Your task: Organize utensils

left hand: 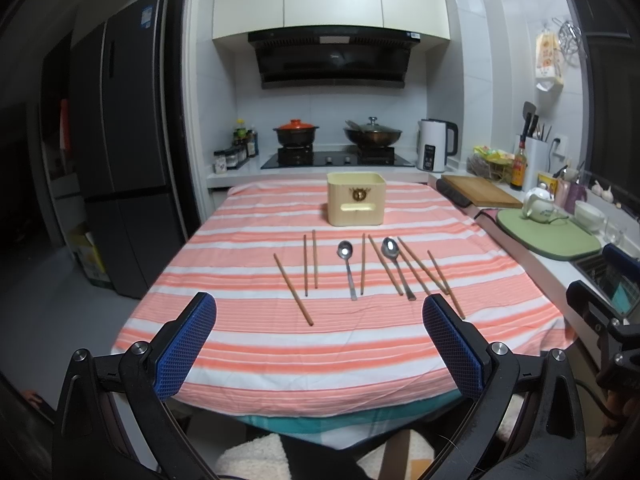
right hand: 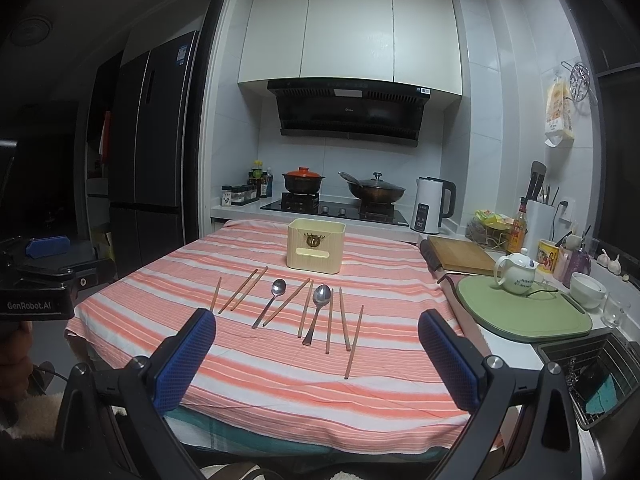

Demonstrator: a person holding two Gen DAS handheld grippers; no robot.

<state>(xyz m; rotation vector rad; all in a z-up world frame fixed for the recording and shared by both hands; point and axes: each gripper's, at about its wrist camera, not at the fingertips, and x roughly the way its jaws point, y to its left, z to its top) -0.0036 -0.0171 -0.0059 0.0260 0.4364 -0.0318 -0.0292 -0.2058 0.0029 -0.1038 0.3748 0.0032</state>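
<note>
Right now both grippers hang above the near edge of the striped tablecloth (left hand: 248, 344), each with jaws spread wide and nothing between them: the left gripper (left hand: 319, 344) and the right gripper (right hand: 316, 354). Utensils lie flat mid-table, long axes running roughly 6-to-12 o'clock. The left spoon (left hand: 347, 268) and right spoon (left hand: 396, 266) have bowls toward 12, handles toward 6. Wooden chopsticks (left hand: 293, 290) fan around them, the outer ones slanting toward 11 o'clock in the left wrist view. A cream bin (left hand: 355, 199) stands upright at 12 o'clock beyond the row, well apart from it. From the right wrist view the same chopsticks lean toward 1 o'clock, and the left gripper's body shows at 9 o'clock; only this view shows the sink rack (right hand: 592, 376) plainly at 4 o'clock.
</note>
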